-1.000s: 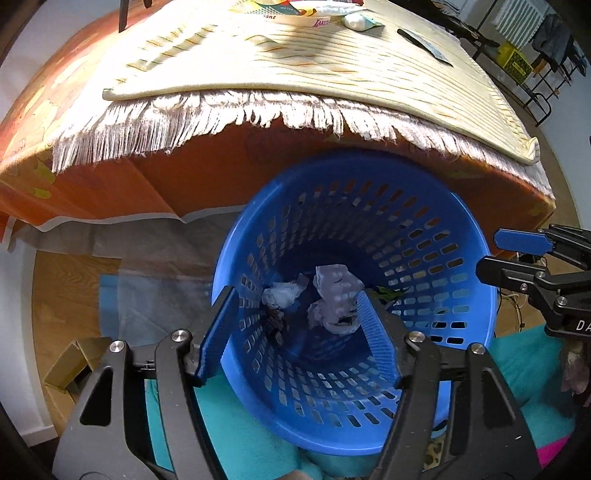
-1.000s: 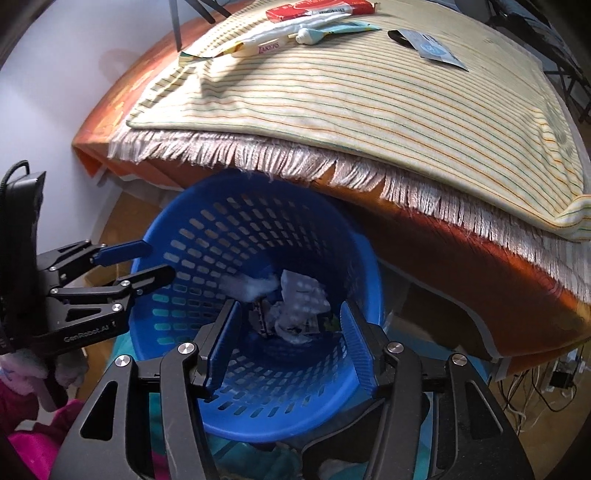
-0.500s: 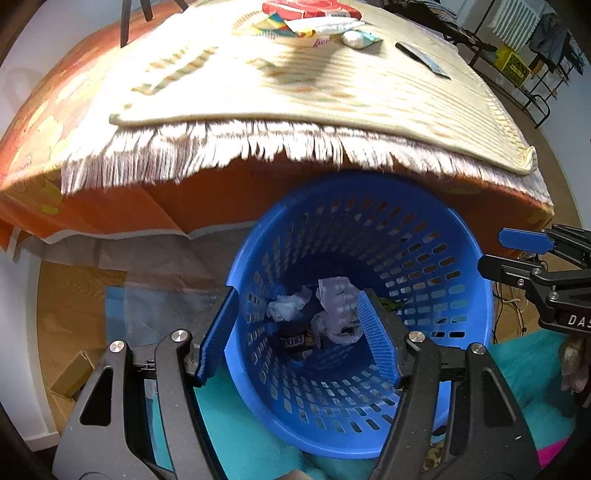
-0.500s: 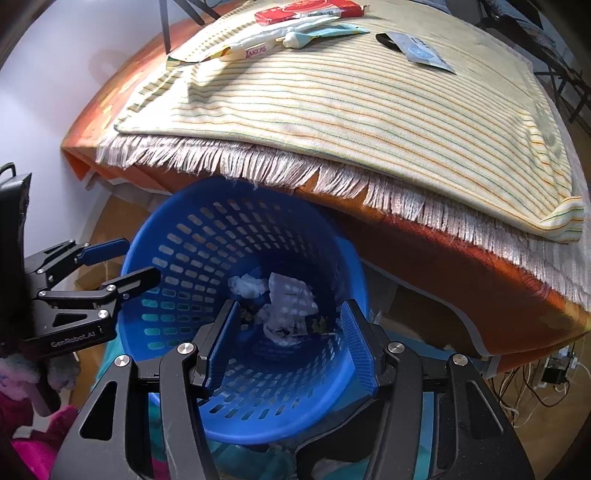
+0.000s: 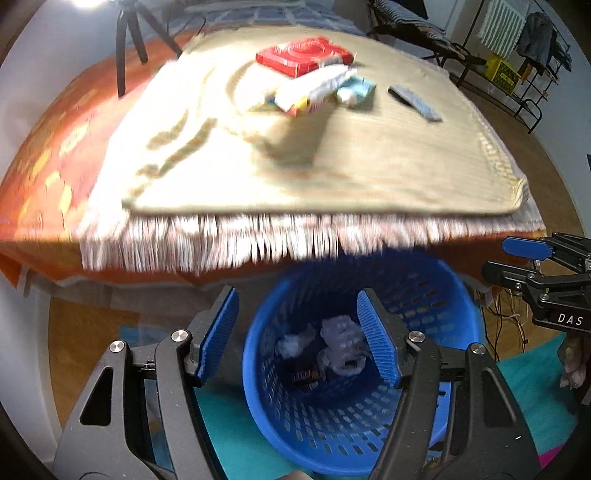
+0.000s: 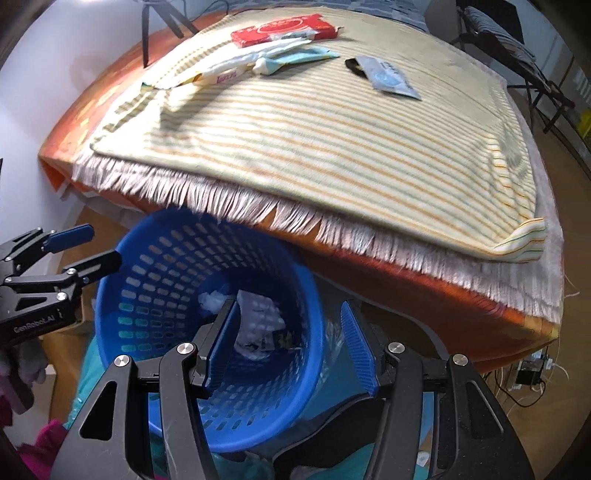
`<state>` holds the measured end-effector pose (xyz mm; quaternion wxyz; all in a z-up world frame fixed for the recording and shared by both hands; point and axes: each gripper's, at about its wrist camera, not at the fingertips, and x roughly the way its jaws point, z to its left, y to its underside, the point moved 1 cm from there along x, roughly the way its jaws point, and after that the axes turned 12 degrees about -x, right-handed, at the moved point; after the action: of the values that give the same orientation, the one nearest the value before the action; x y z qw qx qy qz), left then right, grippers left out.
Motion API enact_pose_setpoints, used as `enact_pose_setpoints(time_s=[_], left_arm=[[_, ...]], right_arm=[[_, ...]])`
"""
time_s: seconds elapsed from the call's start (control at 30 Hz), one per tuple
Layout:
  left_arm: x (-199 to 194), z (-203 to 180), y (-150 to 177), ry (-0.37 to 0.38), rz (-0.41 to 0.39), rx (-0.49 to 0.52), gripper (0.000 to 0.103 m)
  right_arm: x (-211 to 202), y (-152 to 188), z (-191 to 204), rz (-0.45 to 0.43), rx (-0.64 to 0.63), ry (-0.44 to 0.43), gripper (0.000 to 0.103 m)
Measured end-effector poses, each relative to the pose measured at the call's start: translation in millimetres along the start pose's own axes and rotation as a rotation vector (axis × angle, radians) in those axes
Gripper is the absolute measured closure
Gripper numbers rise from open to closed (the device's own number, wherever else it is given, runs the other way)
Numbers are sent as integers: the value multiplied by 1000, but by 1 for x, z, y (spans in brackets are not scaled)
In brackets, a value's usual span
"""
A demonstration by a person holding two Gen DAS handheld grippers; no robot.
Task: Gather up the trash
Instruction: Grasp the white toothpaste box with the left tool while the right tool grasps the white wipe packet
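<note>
Both of your tongs are pulling up and back from the blue basket (image 5: 354,373), so it is sitting lower in both views than a second ago and more of the tabletop is coming into sight. Your left tongs (image 5: 297,338) are hanging spread and holding nothing, with the basket's mouth showing between and below the blue pads (image 5: 218,332). Your right tongs (image 6: 290,349) are likewise spread and holding nothing, over the basket's 3 o'clock rim.

Crumpled white paper (image 5: 341,343) and a dark wrapper (image 5: 304,376) are lying in the bottom of the basket, which is standing on the floor just under the table's (image 6: 388,273) near edge, beneath the white fringe (image 6: 229,201) of the striped cloth (image 6: 332,140).

More trash is lying on the cloth toward 12 o'clock: a red packet (image 6: 284,27), a white and yellow wrapper (image 6: 236,70) touching its near side, a light blue wrapper (image 6: 295,57) just beside that, and a grey sachet (image 6: 388,75) apart at 1 o'clock. The left view is blurring with motion. Each pair of tongs is showing at the side edge of the other's view.
</note>
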<state>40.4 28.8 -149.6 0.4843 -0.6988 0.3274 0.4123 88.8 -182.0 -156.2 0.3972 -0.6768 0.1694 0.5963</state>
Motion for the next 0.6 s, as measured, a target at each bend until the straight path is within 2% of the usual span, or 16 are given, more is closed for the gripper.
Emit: enact_pose_setpoints(time_s=[0.17, 0.4, 0.6], left_arm=[[-8, -6, -29, 18, -42, 3, 35], [-12, -14, -63, 26, -85, 24, 35], [-8, -14, -90, 55, -73, 8, 35]], right_arm=[[-12, -12, -16, -34, 17, 7, 47], [-26, -35, -41, -65, 29, 69, 47], [-34, -50, -55, -93, 36, 111, 47]])
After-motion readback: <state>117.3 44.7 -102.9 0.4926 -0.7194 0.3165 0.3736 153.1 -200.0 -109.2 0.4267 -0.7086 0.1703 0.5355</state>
